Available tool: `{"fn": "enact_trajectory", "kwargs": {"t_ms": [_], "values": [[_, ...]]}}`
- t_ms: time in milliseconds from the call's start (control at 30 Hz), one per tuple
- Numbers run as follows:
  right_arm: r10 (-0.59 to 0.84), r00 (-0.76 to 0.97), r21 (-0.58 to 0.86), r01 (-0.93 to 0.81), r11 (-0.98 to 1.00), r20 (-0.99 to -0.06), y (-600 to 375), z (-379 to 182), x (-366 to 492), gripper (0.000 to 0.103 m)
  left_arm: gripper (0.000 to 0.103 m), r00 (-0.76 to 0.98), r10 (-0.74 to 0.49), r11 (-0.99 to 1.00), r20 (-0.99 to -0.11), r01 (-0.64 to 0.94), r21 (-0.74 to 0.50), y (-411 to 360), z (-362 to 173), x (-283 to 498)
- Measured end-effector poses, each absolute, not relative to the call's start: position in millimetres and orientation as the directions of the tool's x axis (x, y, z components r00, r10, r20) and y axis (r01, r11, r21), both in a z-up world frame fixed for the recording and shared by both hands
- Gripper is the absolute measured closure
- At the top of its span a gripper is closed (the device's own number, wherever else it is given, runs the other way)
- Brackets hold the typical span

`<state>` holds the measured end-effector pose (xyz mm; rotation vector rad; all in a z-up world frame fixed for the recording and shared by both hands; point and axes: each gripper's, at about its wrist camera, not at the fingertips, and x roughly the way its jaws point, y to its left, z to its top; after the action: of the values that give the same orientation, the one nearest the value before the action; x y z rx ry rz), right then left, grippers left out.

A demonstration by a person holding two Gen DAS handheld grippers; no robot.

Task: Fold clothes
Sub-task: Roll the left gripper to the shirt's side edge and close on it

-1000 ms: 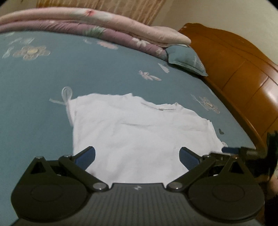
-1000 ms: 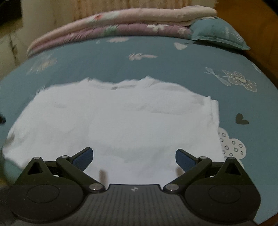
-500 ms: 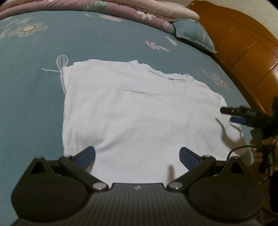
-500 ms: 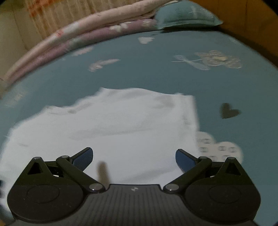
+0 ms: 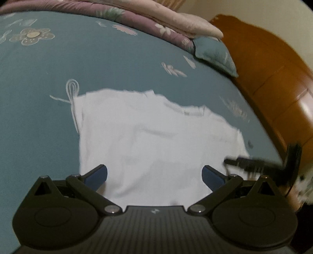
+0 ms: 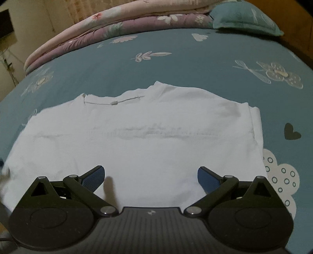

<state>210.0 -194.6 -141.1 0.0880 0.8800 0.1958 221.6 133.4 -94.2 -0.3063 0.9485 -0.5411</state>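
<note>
There is one white T-shirt (image 6: 140, 136), and it lies flat on the bed (image 6: 195, 58), which has a teal sheet with flower prints. Two grippers are in view. The left gripper (image 5: 154, 174) hovers over the near edge of the T-shirt, with its jaws wide apart and holding nothing. The right gripper (image 6: 151, 174) is also over the near edge of the T-shirt, near the right side of it, with jaws wide apart and empty. Beyond the T-shirt, at the far edge of the bed, lie two folded quilts (image 6: 109, 25) and one teal pillow (image 6: 244, 17). One wooden headboard (image 5: 273, 78) stands to the right of the T-shirt.
</note>
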Motion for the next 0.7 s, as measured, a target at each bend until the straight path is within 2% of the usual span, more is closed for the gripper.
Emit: {"fn": "enact_trajectory", "kwargs": {"t_ms": [167,267,533,700], "values": [[0.131,0.607,0.035,-0.167,0.985,-0.784,-175.4,-135.2,204.5,0.0,0.002,0.434,-0.583,0.807,-0.687,0.206,-0.554,161.4,-100.2,261.3],[0.189,0.6,0.075,-0.209,0.975,-0.778,-172.1,-128.2,195.6,0.0,0.002,0.398,-0.602,0.787,-0.692,0.151,-0.598,174.9,-117.2,279.8],[0.244,0.613,0.114,-0.244,0.963,-0.751,-171.5,-116.1,189.9,0.0,0.002,0.358,-0.755,0.607,-0.549,0.065,-0.792,197.4,-156.2,305.9],[0.249,0.615,0.141,-0.219,0.965,-0.748,-175.4,-115.8,190.3,0.0,0.001,0.352,-0.802,0.534,-0.482,0.061,-0.843,189.6,-164.5,332.0]]}}
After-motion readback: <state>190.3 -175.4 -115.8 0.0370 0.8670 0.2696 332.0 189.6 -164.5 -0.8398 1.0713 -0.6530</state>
